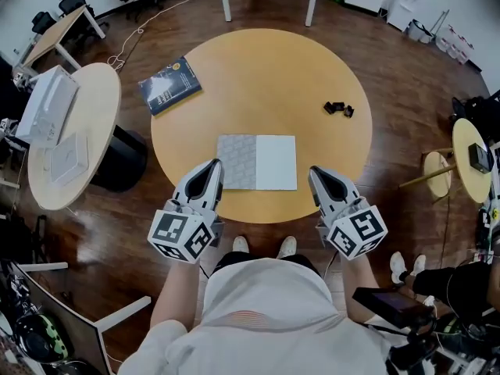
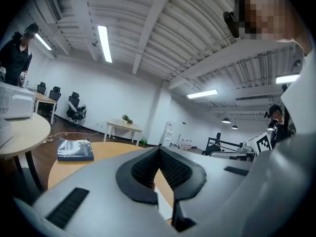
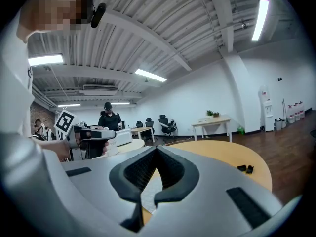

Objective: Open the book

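Book [image 1: 256,162] lies flat — between left hand-held gripper [image 1: 212,166] and right hand-held gripper [image 1: 316,172].

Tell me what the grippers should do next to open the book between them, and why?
Probably spread the right gripper's jaws and ease it forward to the book's right edge. Both it and the left gripper are shut and empty, one at each side of the book, which lies flat on the table. Shut jaws can't pinch a cover.
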